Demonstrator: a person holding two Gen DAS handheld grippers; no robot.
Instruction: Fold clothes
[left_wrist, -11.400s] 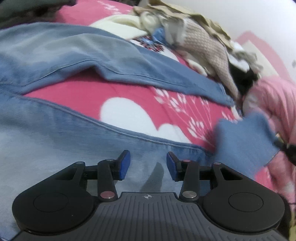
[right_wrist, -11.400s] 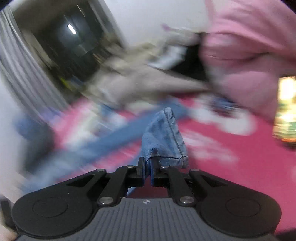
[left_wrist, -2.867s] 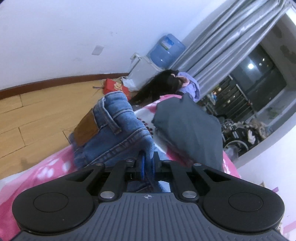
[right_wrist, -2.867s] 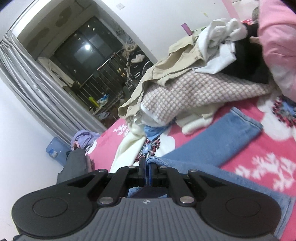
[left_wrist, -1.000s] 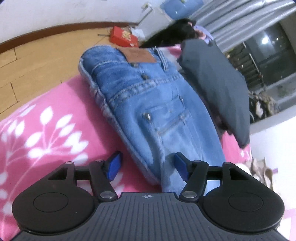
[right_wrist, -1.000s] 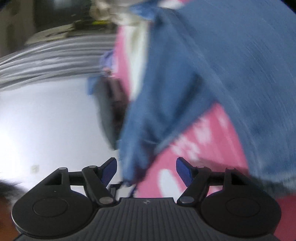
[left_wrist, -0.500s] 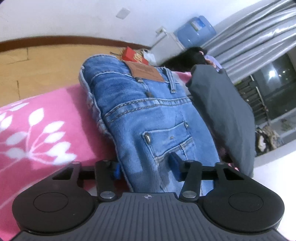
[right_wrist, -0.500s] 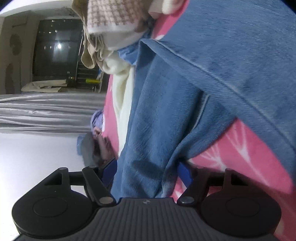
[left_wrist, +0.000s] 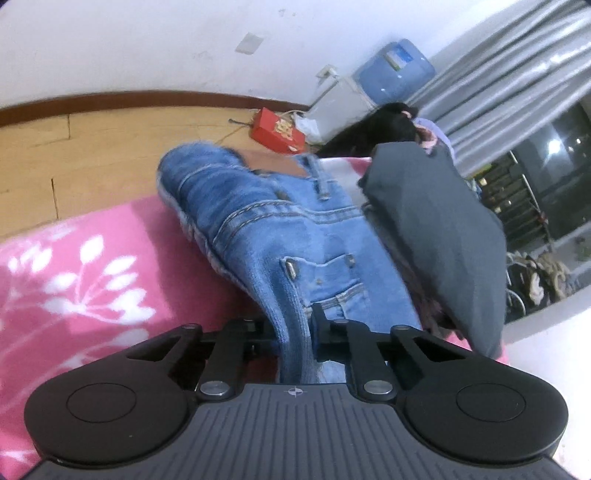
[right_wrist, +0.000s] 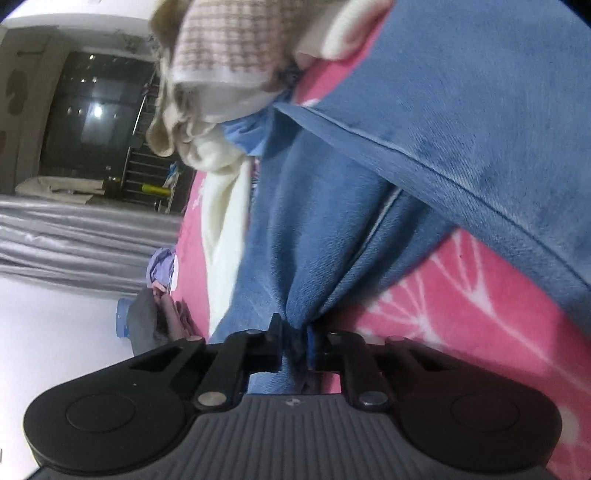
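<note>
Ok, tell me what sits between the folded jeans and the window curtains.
In the left wrist view, a folded dark grey garment lies right beside the jeans, on the curtains' side. Behind it, dark hair and a purple cloth show.

A pink blanket with white flower prints (left_wrist: 74, 266) spreads to the left of the jaws in the left wrist view, and shows again to the right of the jaws in the right wrist view. Past its edge lies a wooden floor (left_wrist: 92, 147) with a dark skirting board under a white wall (left_wrist: 147, 44). Well ahead of the jaws a red box (left_wrist: 277, 131) sits on the floor beside a white water dispenser (left_wrist: 343, 96) topped by a blue water bottle (left_wrist: 393, 70). Grey curtains (left_wrist: 498, 62) hang up and to the right, beside a dark window (left_wrist: 554, 155). Someone's dark hair (left_wrist: 376, 125) shows just below the dispenser.
</note>
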